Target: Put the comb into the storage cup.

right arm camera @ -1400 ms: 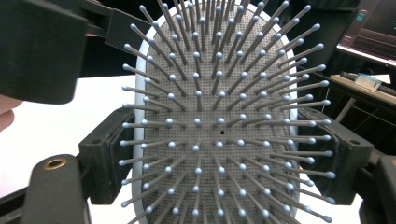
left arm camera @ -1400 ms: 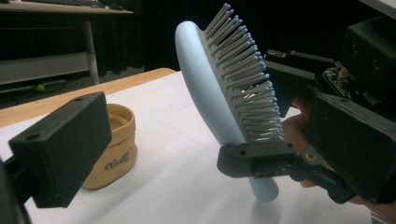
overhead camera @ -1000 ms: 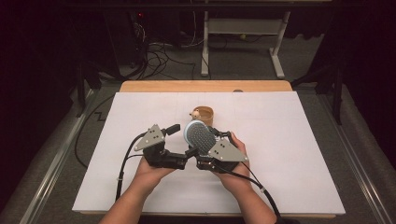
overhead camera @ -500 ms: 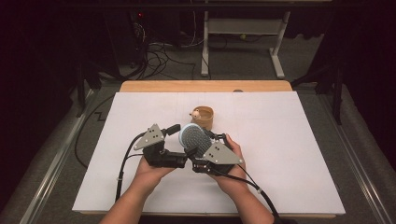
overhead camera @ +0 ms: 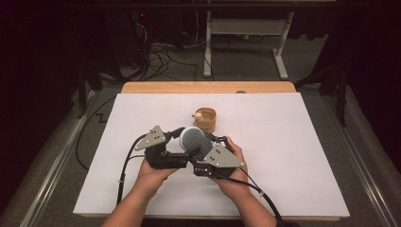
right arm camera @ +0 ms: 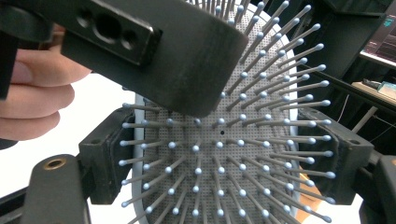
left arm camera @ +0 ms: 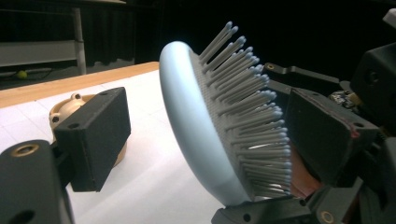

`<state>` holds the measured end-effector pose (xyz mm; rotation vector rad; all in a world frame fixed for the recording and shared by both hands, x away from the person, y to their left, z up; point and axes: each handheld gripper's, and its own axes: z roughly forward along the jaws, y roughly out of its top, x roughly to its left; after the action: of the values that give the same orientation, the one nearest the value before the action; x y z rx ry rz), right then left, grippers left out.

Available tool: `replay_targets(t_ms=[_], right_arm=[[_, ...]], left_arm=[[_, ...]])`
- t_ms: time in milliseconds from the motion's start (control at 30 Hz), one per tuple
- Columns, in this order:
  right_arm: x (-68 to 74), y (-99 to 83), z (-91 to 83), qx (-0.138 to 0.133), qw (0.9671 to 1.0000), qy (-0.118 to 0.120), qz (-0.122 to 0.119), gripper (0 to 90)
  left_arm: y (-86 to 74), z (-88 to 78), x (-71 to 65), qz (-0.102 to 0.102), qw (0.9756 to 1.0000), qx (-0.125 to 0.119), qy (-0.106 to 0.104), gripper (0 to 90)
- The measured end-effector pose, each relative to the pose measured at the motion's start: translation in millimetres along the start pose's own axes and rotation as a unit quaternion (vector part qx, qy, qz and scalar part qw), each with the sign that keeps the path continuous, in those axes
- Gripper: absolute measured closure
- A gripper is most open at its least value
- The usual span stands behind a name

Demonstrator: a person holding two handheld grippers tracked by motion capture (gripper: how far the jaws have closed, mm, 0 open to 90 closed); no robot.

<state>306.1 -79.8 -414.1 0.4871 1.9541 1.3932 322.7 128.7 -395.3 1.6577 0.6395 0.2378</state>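
1. A person at a white-covered table (overhead camera: 293, 156) works a pale blue hairbrush (overhead camera: 194, 141) with a two-jaw gripper in each hand; the brush is lifted off the table near its middle, bristles turned up and toward the person.

2. The right gripper (overhead camera: 204, 147) holds the hairbrush: in the right gripper view its two black jaws sit against the left and right edges of the brush head (right arm camera: 219, 154), the bristle field facing the camera.

3. The left gripper (overhead camera: 182, 142) reaches in from the left, and its jaws have just been closing with the brush head between them. In the left gripper view one pad (left arm camera: 95, 135) stands apart from the smooth blue back of the brush (left arm camera: 196, 126), while the other pad (left arm camera: 322, 135) meets the bristle tips. The jaws stand fairly wide, not yet clamped.

4. Just behind the hairbrush, a small round tan wooden container (overhead camera: 204, 119) rests on the table, with a small light object at its rim; it shows behind the left pad in the left gripper view (left arm camera: 67, 108).

5. The left hand (overhead camera: 153, 172) and the right hand (overhead camera: 231, 175) grip the tools close together; black cables trail back toward the table's near edge.
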Motion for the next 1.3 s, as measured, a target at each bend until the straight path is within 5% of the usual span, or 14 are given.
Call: replay_targets(t_ms=[400,567,1300], right_arm=[[1.9,-0.2,0.9,0.003,1.0000,-0.002,-0.004,20.5],[2.3,-0.4,1.3,0.007,0.9999,-0.005,-0.005,20.5],[4.6,2.5,0.8,0.011,0.9996,-0.014,-0.024,20.5]], left_arm=[[-1.7,1.3,2.4,-0.011,0.9998,0.008,-0.014,24.3],[-2.3,0.5,0.6,-0.002,0.9997,0.005,-0.023,34.5],[-2.7,-3.2,-0.9,-0.008,0.9997,-0.006,-0.023,47.6]])
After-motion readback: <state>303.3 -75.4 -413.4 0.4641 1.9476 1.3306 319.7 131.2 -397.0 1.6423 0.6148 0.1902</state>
